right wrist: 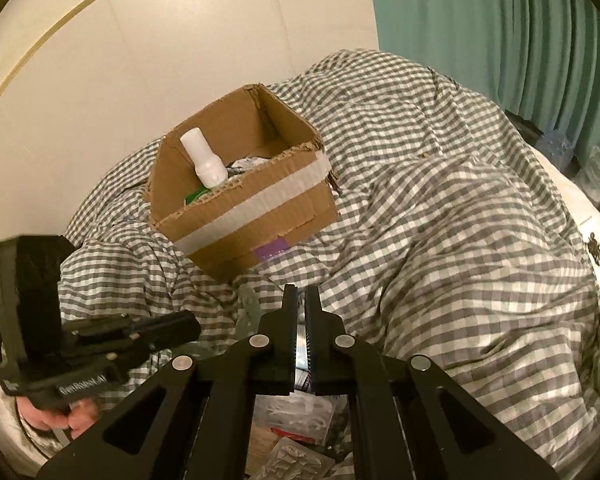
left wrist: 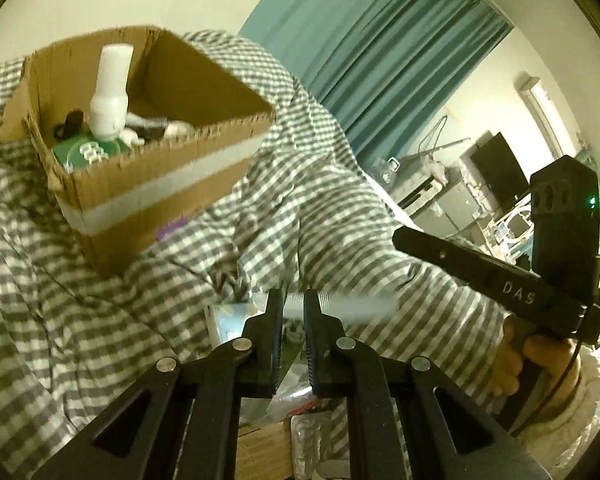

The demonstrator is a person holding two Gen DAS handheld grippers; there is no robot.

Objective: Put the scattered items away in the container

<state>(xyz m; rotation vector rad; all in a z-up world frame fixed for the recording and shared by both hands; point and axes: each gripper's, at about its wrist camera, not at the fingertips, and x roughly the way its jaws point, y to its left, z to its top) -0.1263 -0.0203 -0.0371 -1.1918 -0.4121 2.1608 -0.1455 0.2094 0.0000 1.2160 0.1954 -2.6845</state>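
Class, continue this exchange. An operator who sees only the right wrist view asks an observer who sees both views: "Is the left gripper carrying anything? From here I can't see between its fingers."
Observer: Yes. The left gripper is shut on a white stick that lies crosswise between the fingers. It is too blurred to name.
Operator: In the box I see a white bottle and a scrap of green. What is the green?
Observer: A flat green pack with white marks, lying at the bottle's foot.
Operator: Anything else beside it?
Observer: A small black item against the box wall, just behind the pack.
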